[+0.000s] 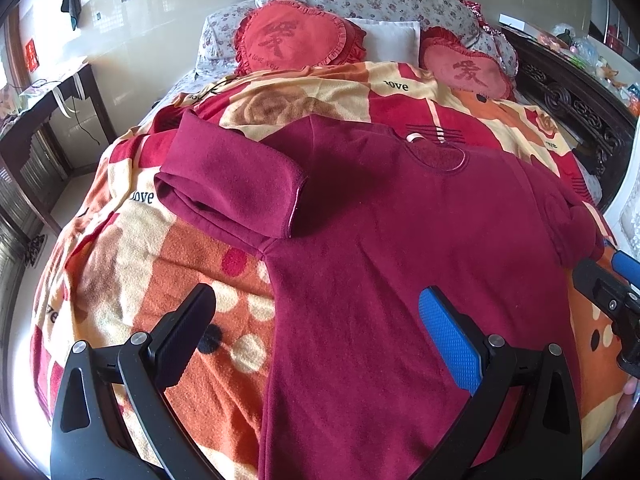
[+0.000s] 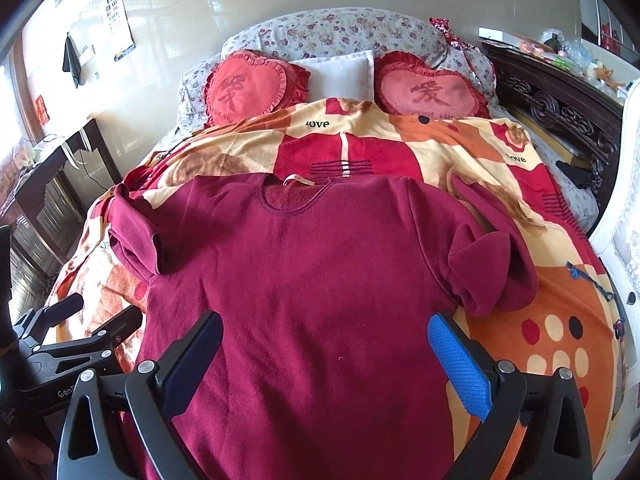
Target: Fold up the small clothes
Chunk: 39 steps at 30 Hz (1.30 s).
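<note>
A dark red long-sleeved top (image 1: pixel 400 260) (image 2: pixel 312 272) lies flat, front up, on a patterned blanket (image 1: pixel 168 248) (image 2: pixel 560 312), collar toward the pillows. Its left sleeve (image 1: pixel 232 176) (image 2: pixel 136 240) is folded back on itself beside the body; the right sleeve (image 2: pixel 492 272) lies bunched at the other side. My left gripper (image 1: pixel 316 316) hovers open over the top's lower left edge, nothing between its fingers. My right gripper (image 2: pixel 326 344) is open above the lower middle of the top, also holding nothing. Each gripper shows at the edge of the other's view: the right gripper (image 1: pixel 608 292), the left gripper (image 2: pixel 80 332).
Two red heart cushions (image 2: pixel 252 88) (image 2: pixel 428 92) and a white pillow (image 2: pixel 340 72) rest against a floral bolster (image 2: pixel 336 32) at the bed's head. A dark desk (image 2: pixel 52 160) stands left of the bed, a carved dark wooden rail (image 2: pixel 560 116) runs along the right.
</note>
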Motion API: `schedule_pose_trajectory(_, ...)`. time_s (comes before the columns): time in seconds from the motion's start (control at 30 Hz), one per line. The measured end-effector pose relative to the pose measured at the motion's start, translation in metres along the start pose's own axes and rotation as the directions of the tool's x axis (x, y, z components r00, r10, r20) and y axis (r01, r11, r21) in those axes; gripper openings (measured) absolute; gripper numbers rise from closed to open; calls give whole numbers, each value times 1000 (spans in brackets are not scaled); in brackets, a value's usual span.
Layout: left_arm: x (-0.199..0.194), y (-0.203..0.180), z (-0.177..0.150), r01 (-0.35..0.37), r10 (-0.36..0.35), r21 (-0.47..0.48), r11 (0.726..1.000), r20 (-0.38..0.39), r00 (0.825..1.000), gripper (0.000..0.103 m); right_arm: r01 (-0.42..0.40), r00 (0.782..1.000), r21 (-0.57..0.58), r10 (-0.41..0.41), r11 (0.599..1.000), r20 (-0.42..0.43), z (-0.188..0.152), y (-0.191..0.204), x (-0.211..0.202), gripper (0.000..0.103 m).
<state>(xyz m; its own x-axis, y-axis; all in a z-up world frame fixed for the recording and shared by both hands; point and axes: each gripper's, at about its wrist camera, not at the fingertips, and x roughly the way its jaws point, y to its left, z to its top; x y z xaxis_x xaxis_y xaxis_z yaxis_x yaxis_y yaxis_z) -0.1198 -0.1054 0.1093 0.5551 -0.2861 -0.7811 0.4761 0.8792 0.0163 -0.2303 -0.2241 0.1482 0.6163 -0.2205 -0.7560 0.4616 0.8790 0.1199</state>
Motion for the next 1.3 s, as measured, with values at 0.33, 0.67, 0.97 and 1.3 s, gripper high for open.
schedule_pose_trajectory(0.33, 2, 0, 0, -2, 2, -2, 1000, -8, 1000, 102, -5, 1000, 5, 5, 1000, -13, -1, 2, 5, 102)
schedule_pose_trajectory(0.67, 11, 1, 1, -11, 11, -1, 1000, -19, 1000, 102, -2, 1000, 0, 2, 1000, -23, -2, 4, 12, 102)
schedule_pose_trajectory(0.97, 21, 5, 1, -19, 19, -2, 1000, -29, 999, 102, -5, 999, -8, 5, 1000, -45, -1, 8, 25, 102)
schedule_pose_trajectory(1.3, 35, 13, 3, -29, 28, -13, 1000, -48, 998, 102, -11, 998, -32, 8, 999, -66, 4, 17, 41, 102)
